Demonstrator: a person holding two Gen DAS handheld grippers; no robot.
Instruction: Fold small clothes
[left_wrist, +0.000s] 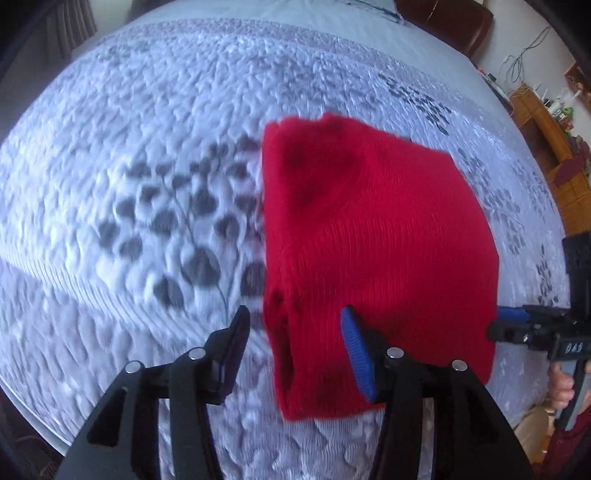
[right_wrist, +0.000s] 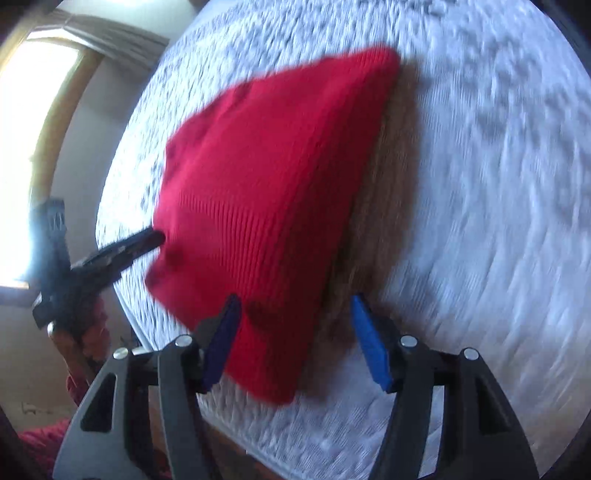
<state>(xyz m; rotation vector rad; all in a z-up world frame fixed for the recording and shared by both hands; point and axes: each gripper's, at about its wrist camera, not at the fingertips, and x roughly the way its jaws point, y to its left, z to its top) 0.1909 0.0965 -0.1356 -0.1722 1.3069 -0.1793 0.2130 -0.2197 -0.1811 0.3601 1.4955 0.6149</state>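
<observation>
Garment: a folded red knit top (left_wrist: 373, 258) lies on your quilted, leaf-patterned bedspread (left_wrist: 147, 155).
Left gripper (left_wrist: 295, 332): released, jaws parted over the top's near corner.
Right gripper (right_wrist: 295, 321): released, straddling its near edge.

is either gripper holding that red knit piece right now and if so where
Neither. The left gripper and right gripper both stand open at the near edge of the red knit garment, pads not pressing it.

- Home bedroom, by the look.
- Bed with leaf-print quilt (left_wrist: 166, 184) filling both views.
- Wooden shelf (left_wrist: 546, 129) upper right.
- Curtained window (right_wrist: 40, 110) upper left.
</observation>
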